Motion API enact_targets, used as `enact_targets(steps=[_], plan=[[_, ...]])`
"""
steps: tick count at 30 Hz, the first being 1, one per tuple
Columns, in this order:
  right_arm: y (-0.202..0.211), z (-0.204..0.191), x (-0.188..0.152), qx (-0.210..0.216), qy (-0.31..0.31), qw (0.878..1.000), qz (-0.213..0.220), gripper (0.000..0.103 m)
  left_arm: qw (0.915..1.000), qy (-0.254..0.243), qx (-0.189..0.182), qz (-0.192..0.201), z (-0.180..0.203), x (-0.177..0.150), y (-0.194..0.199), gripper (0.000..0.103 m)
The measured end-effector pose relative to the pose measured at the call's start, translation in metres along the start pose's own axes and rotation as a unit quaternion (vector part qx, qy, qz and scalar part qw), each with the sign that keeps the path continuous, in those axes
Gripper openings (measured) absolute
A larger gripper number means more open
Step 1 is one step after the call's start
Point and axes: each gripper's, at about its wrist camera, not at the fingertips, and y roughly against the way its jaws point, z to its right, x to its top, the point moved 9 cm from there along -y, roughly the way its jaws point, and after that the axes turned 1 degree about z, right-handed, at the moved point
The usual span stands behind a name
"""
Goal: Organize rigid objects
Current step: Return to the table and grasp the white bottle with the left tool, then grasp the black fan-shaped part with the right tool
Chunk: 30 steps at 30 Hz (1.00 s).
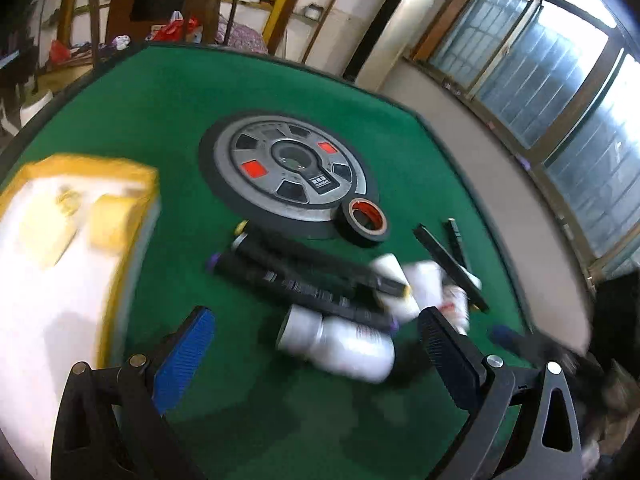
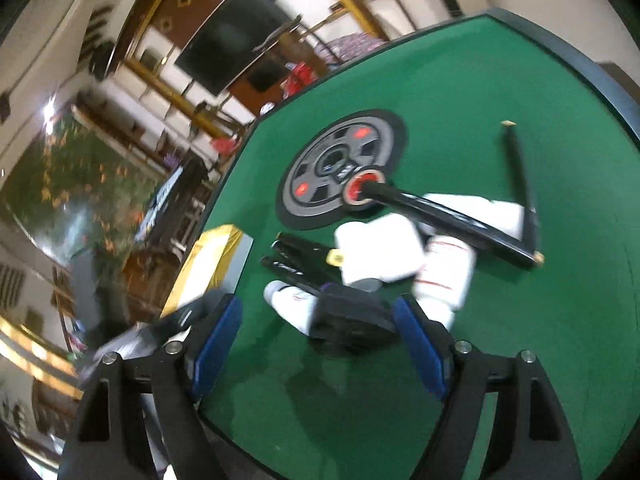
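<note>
Both grippers, left gripper [image 1: 316, 356] and right gripper [image 2: 318, 344], are being held spread, nothing pinched. Pile of white bottles [image 1: 340, 344] and black sticks [image 1: 304, 276] is lying mid green table [image 1: 160, 112], beside the yellow box [image 1: 72, 216]. Bottles are being judged light, rigid, slippery: gripping across the body is advised

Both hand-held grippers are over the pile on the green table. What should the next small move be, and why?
Probably ease the left hand-held gripper down onto the white bottle lying between its open fingers. That bottle sits nearest it at the pile's edge, only partly under the black sticks, and the yellow-rimmed box waits alongside.
</note>
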Motion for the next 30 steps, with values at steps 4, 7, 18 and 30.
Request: enact_targets(steps=[4,7,18,30], plan=[[0.013,0.021,-0.003,0.007,-0.029,0.999,0.020,0.080,0.9976,-0.037,0.043,-0.039,0.010,-0.011,-0.038,0.100],[0.019,0.037,-0.006,0.004,-0.040,0.999,0.034,0.081,0.9936,-0.086,0.019,-0.070,0.025,-0.040,-0.039,0.085],[0.008,0.082,-0.011,-0.032,-0.059,0.996,0.053,0.082,0.9883,-0.144,-0.014,-0.049,0.031,-0.079,0.027,0.084],[0.009,0.088,-0.012,0.013,-0.097,0.994,0.054,0.082,0.9864,-0.150,0.061,-0.027,0.023,-0.093,-0.002,0.084]])
